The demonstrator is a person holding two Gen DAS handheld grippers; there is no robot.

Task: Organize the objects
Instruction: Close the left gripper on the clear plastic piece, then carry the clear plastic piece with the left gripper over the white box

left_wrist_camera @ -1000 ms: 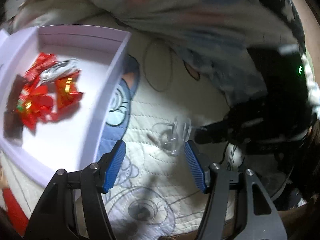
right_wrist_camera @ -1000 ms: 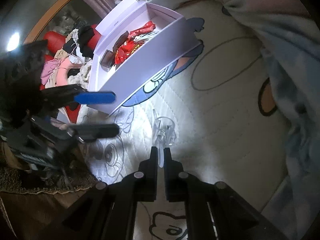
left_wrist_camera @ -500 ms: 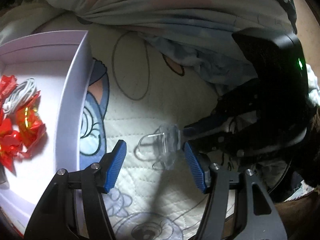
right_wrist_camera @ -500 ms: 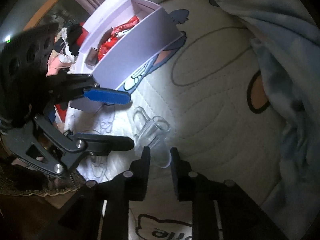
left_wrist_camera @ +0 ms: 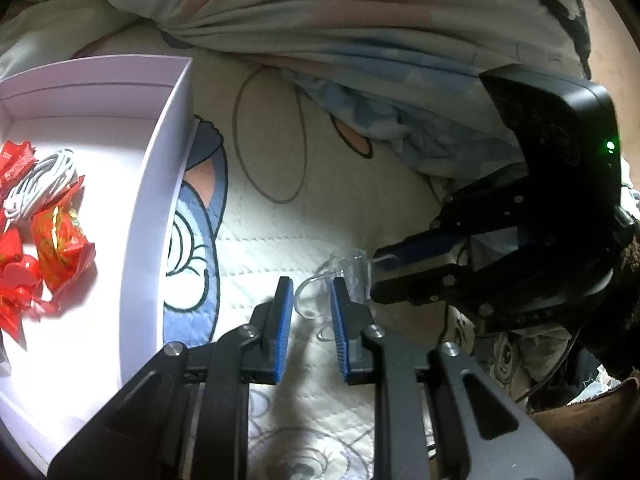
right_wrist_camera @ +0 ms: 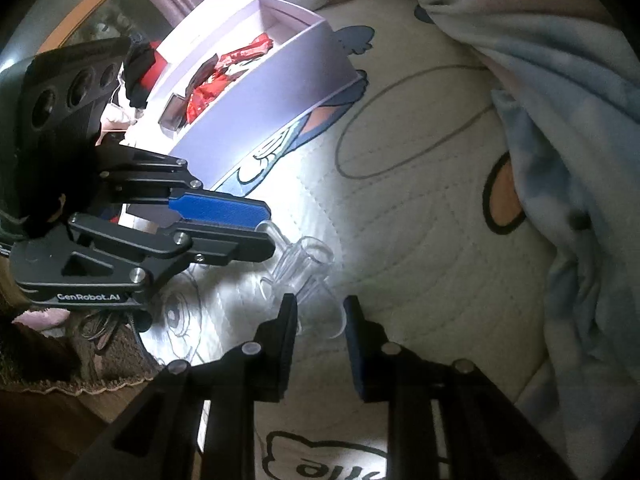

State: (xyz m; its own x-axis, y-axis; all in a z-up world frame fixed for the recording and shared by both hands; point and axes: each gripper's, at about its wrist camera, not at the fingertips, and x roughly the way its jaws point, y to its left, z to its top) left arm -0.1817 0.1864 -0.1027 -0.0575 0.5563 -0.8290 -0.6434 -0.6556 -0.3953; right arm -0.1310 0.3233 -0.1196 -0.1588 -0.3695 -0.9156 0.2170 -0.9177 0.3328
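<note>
A small clear glass mug (left_wrist_camera: 354, 276) (right_wrist_camera: 310, 264) hangs just above the quilted cartoon bedspread (left_wrist_camera: 272, 216). My left gripper (left_wrist_camera: 310, 308) has closed in on the mug's clear handle (left_wrist_camera: 308, 292), pads either side of it. My right gripper (right_wrist_camera: 320, 312) has opened, its fingers either side of the mug's flat base. In the left wrist view the right gripper (left_wrist_camera: 376, 272) points at the mug from the right. The white open box (left_wrist_camera: 160, 184) (right_wrist_camera: 280, 92) lies to the left, holding red candy wrappers (left_wrist_camera: 60, 232) and a coiled white cable (left_wrist_camera: 44, 180).
A rumpled blue and pink duvet (left_wrist_camera: 360, 60) (right_wrist_camera: 560, 120) piles along the far and right side of the bed. Clothes and a red item (right_wrist_camera: 140, 68) lie beyond the box. The bed's edge and a brown rug (right_wrist_camera: 100, 352) are at lower left.
My left gripper closed from wide open onto the mug's handle. My right gripper went from shut on the mug's base to open around it. The mug turned and shifted left.
</note>
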